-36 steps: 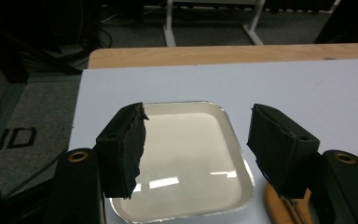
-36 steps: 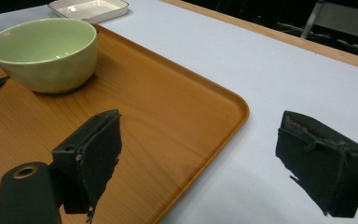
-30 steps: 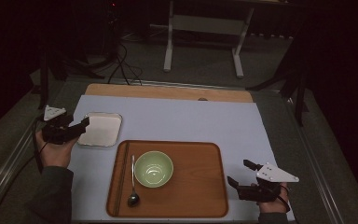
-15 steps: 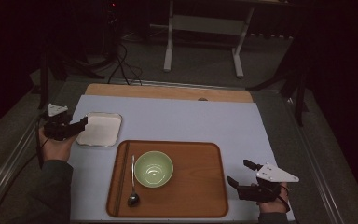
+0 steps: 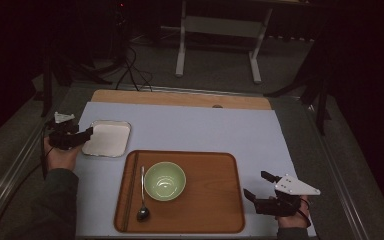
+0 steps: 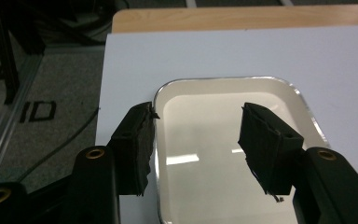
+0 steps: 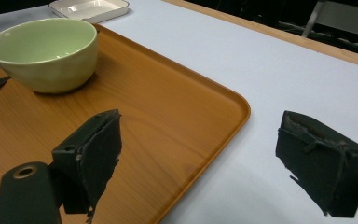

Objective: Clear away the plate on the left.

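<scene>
A small white metal-rimmed tray [image 5: 107, 139] lies at the table's left. My left gripper [image 5: 86, 135] is at its left edge, held low. In the left gripper view the gripper [image 6: 198, 140] straddles the tray's rim [image 6: 168, 86]: one jaw sits just outside the left rim, the other over the white inside. Its jaws have just been closing, and the pads stand apart from the tray. My right gripper [image 5: 255, 184] rests open at the right edge of a wooden tray [image 5: 210, 200]. In its own view the gripper [image 7: 200, 154] has one jaw over the wood [image 7: 168, 107] and the other over the table cover.
On the wooden tray stand a pale green bowl [image 5: 164, 180] and a spoon [image 5: 142, 200], with a dark strip like chopsticks [image 5: 130, 190] along its left side. The bowl [image 7: 44, 51] also shows in the right gripper view. A pale cover [image 5: 220, 130] tops the table; cables and stands lie beyond.
My left gripper has drawn slightly left and sunk toward the small tray's edge, and its jaws have narrowed. The right gripper has not moved.
</scene>
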`<state>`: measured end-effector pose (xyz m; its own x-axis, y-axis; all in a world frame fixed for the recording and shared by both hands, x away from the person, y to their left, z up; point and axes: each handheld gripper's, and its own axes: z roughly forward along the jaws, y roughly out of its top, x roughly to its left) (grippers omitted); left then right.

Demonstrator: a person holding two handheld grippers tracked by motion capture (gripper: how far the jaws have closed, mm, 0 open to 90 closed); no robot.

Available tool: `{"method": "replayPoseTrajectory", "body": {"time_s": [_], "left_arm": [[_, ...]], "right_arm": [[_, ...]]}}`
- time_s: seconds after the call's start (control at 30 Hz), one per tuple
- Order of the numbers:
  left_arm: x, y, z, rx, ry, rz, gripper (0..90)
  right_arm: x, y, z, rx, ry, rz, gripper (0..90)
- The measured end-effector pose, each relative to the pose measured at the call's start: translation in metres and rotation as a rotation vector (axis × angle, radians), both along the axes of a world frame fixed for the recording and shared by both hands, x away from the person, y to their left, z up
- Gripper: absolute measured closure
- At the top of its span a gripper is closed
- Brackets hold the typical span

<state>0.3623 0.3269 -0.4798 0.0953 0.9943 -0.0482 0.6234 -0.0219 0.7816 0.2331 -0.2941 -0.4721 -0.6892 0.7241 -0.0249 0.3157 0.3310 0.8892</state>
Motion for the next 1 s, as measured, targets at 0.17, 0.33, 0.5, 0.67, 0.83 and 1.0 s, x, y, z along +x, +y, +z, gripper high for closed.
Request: {"method": "replayPoseTrajectory", "body": {"time_s": [0.17,0.33,0.5,0.67,0.83,1.0], "left_arm": [[0.008,0.005,-0.014,0.028,0.078,0.037,48.6],[0.011,0.009,-0.025,0.028,0.134,0.046,52.9],[0.016,0.009,-0.033,-0.001,0.169,0.078,64.0],[0.020,0.011,-0.039,0.001,0.207,0.100,68.4],[0.023,0.014,-0.046,-0.027,0.239,0.109,73.3],[0.023,0.018,-0.047,-0.086,0.244,0.107,73.3]], "right_arm": [[0.000,0.000,0.000,0.000,0.002,0.001,13.8],[0.000,0.000,0.000,0.000,0.003,0.001,13.8],[0.001,0.001,-0.001,-0.004,0.005,0.005,13.8],[0.000,0.001,-0.001,-0.001,0.004,0.006,13.8],[0.000,0.000,-0.001,-0.002,0.006,0.003,13.8],[0.001,0.000,-0.001,-0.002,0.010,0.004,13.8]]}}
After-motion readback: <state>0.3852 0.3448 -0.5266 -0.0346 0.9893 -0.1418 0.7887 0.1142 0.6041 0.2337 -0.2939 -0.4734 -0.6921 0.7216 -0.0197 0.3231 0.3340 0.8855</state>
